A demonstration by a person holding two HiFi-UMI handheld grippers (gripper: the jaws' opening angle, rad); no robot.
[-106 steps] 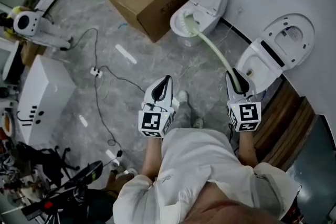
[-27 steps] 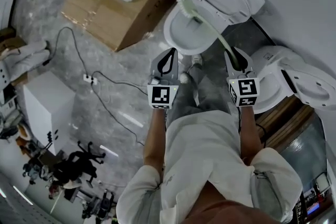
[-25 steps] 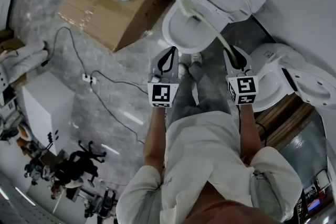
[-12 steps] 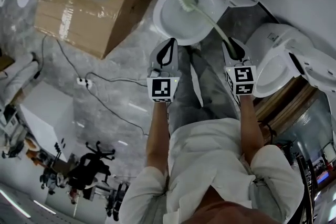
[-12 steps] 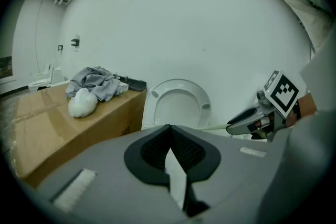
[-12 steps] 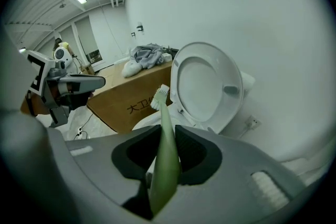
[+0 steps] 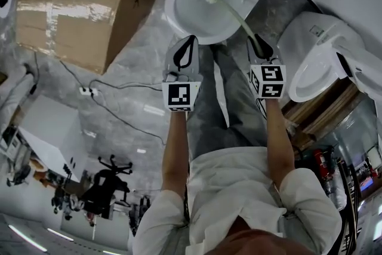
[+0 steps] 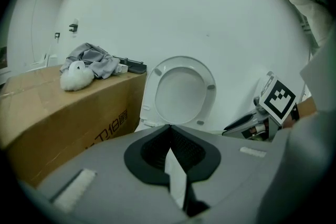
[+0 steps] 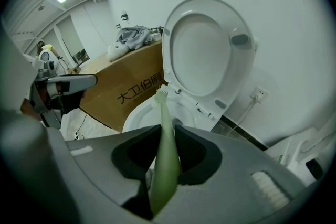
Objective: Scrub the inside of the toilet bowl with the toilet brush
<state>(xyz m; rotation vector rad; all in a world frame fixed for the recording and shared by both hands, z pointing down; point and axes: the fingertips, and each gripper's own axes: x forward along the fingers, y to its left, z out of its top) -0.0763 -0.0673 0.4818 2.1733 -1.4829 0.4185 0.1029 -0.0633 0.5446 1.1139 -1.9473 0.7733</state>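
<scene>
Green toilet brush, clenched in the right gripper fingers, hangs inside the toilet bowl, probably needing scrubbing strokes next; left gripper fingers closed, empty.

Pale green toilet brush slants head-first into the open white toilet bowl.

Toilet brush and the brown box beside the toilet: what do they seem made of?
The toilet brush looks like plastic: pale green, smooth, slightly translucent handle. The box looks like cardboard: matte brown, taped seams, printed lettering.
</scene>
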